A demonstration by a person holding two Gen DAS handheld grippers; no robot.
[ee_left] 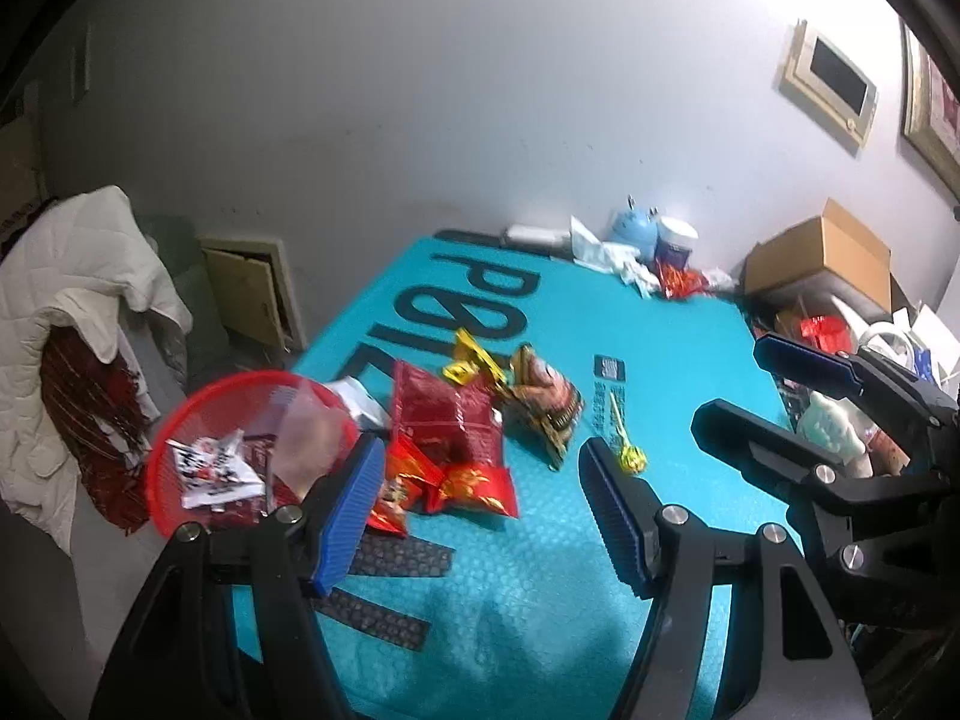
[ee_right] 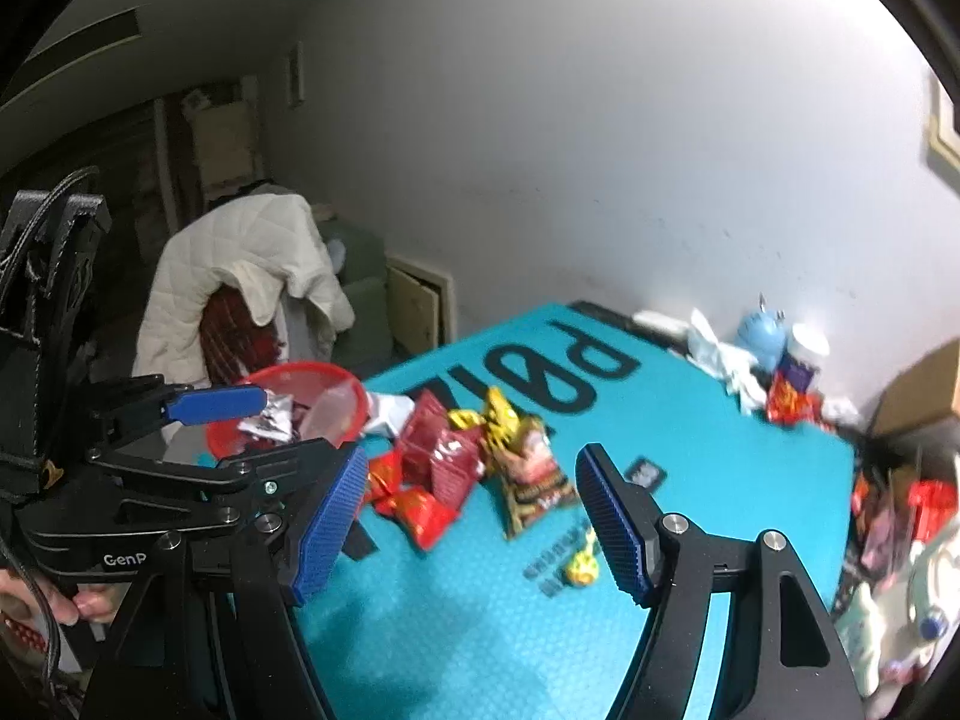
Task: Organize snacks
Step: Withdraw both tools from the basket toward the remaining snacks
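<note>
A red basket (ee_left: 180, 438) sits at the table's left edge with a white packet (ee_left: 210, 468) and other snacks inside; it also shows in the right wrist view (ee_right: 336, 373). Loose snacks lie on the teal mat: a dark red bag (ee_left: 447, 417), small red packets (ee_left: 474, 486), a yellow packet (ee_left: 474, 360), a brown bag (ee_left: 546, 405) and a yellow lollipop (ee_left: 630, 453). My left gripper (ee_left: 480, 510) is open and empty above the mat near the red packets. My right gripper (ee_right: 468, 516) is open and empty, hovering beside it; it shows at the right of the left wrist view (ee_left: 738, 384).
The teal mat (ee_left: 540, 600) covers the table. At the far edge are a blue toy (ee_left: 633, 228), a white jar (ee_left: 675, 243), crumpled wrappers and red packets (ee_left: 681, 282). A cardboard box (ee_left: 822, 258) and clutter sit right. A chair with a white jacket (ee_left: 66, 294) stands left.
</note>
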